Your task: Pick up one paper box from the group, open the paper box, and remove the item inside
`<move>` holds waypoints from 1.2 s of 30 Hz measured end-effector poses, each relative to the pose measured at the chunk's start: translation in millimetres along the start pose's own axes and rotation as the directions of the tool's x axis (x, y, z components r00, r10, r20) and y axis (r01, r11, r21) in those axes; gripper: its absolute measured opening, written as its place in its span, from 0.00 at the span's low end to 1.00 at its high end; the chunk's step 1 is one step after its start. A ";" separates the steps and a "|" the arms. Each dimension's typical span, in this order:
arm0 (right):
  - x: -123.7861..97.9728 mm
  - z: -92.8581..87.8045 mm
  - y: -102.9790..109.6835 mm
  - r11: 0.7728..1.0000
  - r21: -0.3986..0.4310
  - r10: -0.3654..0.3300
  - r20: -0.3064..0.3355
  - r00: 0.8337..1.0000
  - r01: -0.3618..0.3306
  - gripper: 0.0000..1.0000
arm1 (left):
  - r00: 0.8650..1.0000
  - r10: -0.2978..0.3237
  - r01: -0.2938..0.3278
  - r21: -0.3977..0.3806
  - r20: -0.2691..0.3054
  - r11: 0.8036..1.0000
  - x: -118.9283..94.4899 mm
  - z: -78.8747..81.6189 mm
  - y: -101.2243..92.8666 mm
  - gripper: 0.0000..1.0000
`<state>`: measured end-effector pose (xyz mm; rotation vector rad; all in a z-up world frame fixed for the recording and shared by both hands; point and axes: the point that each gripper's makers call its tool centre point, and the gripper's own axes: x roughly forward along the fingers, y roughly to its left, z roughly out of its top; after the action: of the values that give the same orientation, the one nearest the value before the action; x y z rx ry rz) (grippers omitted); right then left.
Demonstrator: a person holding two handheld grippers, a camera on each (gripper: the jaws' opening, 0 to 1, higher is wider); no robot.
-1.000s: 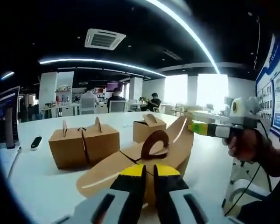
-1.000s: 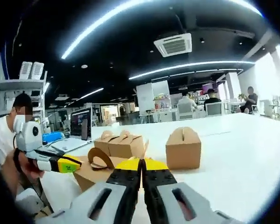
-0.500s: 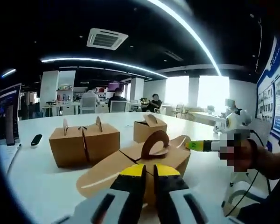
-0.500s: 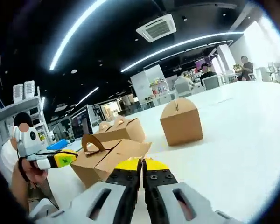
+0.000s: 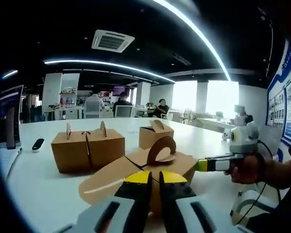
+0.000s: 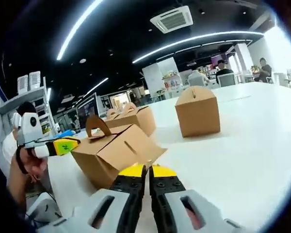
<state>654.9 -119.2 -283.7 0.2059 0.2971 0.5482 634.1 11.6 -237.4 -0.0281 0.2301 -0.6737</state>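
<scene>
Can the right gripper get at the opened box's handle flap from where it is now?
Probably yes. The right gripper sits just short of the opened box, whose handle flap stands up uncovered; the left gripper is off to its far side.

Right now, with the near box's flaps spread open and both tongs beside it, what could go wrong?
1. The left tongs hold one flap of the open box; pulling could tear the thin card or drag the box.
2. The right tongs sit at the box's far edge; a push might tip it, since it already looks tilted on the table.
3. The paired boxes stand close behind; a sliding box could knock them.
</scene>
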 end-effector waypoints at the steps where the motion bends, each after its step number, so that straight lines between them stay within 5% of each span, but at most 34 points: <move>1: 0.4 -1.4 -0.7 1.000 -0.011 0.004 -0.009 1.000 -0.004 0.05 | 1.000 -0.001 0.001 -0.003 0.002 1.000 0.1 0.0 0.2 0.10; 9: 10.7 -6.2 12.8 0.977 -0.210 0.022 -0.070 0.997 -0.036 0.05 | 1.000 -0.005 0.005 -0.003 0.001 1.000 0.5 -0.1 -0.2 0.10; 16: 11.4 -5.1 12.5 0.975 -0.216 0.030 -0.077 0.997 -0.046 0.06 | 1.000 -0.013 0.013 -0.002 0.006 1.000 0.4 -0.2 0.2 0.10; 28: -25.8 58.7 -39.4 0.975 -0.178 -0.115 0.102 0.988 0.132 0.27 | 0.999 -0.022 0.023 0.034 -0.035 0.999 1.0 -0.1 0.0 0.10; 31: -30.1 89.3 -41.4 0.938 -0.283 -0.141 0.210 0.967 0.198 0.27 | 0.999 -0.027 0.028 0.027 -0.033 0.999 1.4 0.0 0.1 0.10; 34: -25.3 108.5 -27.7 0.873 -0.433 -0.106 0.279 0.954 0.224 0.26 | 0.999 -0.031 0.031 0.025 -0.032 0.999 1.6 0.0 0.1 0.10; 36: -21.7 124.2 -9.8 0.792 -0.554 -0.063 0.343 0.937 0.256 0.24 | 0.999 -0.035 0.035 0.017 -0.026 0.999 2.0 0.0 0.3 0.10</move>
<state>683.0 -153.1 -165.2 -0.3449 -0.1742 0.4059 635.8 10.6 -237.9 -0.0070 0.2486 -0.7114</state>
